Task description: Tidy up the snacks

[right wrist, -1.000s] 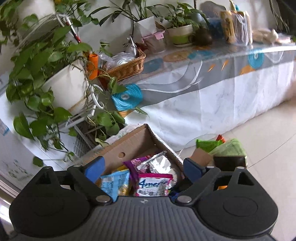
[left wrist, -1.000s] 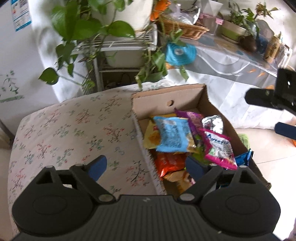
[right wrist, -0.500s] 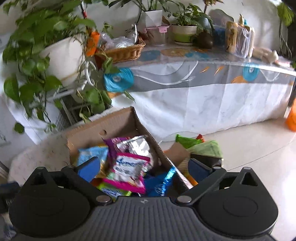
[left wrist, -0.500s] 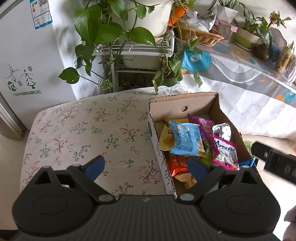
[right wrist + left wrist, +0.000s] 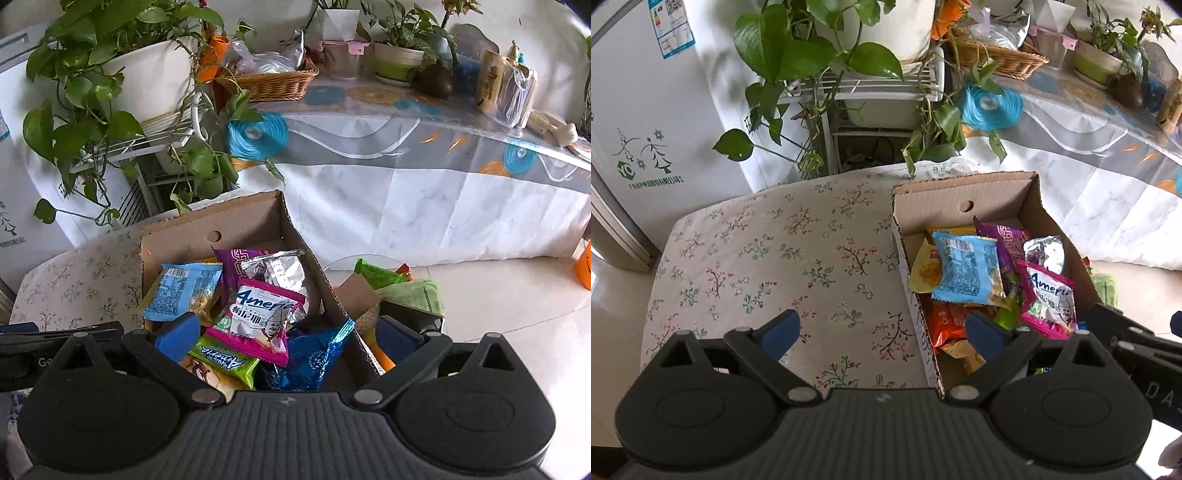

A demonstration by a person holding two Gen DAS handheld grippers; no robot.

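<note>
A brown cardboard box (image 5: pixel 964 195) (image 5: pixel 192 236) stands on the right side of a floral-cloth table (image 5: pixel 768 258) and holds several snack packets. On top lie a light blue packet (image 5: pixel 966 273) (image 5: pixel 181 290), a pink and white packet (image 5: pixel 1049 299) (image 5: pixel 258 321), a silver packet (image 5: pixel 275 267) and a purple one (image 5: pixel 1006 240). My left gripper (image 5: pixel 882 332) is open and empty, above the table beside the box's left wall. My right gripper (image 5: pixel 288 338) is open and empty, above the near end of the box.
A potted vine on a white wire rack (image 5: pixel 871 85) stands behind the table. A long table with a patterned cover (image 5: pixel 424 140) carries a wicker basket (image 5: pixel 273 83) and pots. More packets and a green bag (image 5: pixel 413 295) lie on the floor right of the box.
Both grippers have pulled back and up, so the table and box show more fully. The right gripper has swung left over the box. Both stay open.
</note>
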